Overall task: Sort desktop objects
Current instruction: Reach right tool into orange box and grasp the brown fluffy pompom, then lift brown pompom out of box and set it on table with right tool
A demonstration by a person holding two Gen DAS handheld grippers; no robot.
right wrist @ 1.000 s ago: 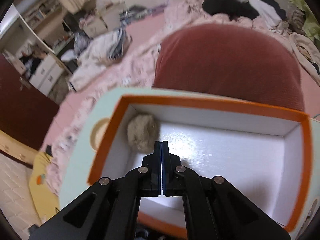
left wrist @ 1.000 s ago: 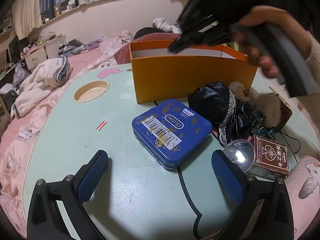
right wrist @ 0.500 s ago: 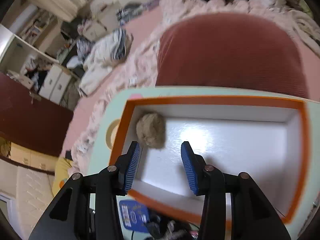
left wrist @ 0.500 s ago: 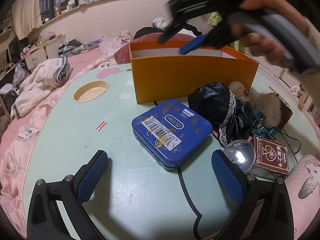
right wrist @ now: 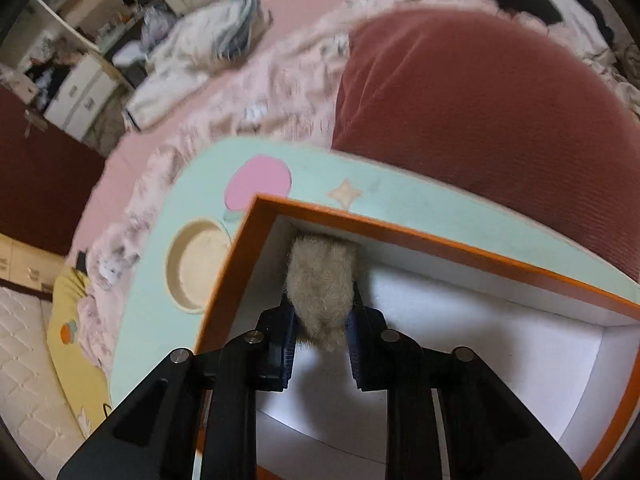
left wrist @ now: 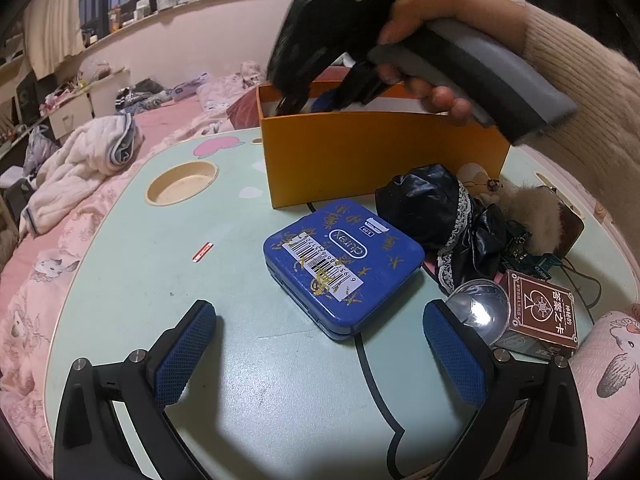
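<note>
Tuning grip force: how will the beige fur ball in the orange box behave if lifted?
The fur ball looks soft: it bulges between the right gripper's just-closing jaws, so it likely squashes. Probably light, mostly fluff. Unlikely to slip; the pile should catch the textured pads.

On my table [left wrist: 132,280] the tin [left wrist: 343,262] lies in front of the open box [left wrist: 380,152], the cup recess [left wrist: 182,182] to its left. Right of the tin sit a crumpled bag [left wrist: 432,204], a dome [left wrist: 478,310] and a card deck [left wrist: 544,314]. A fur pompom [right wrist: 320,292] sits in the box's far left corner.
</note>
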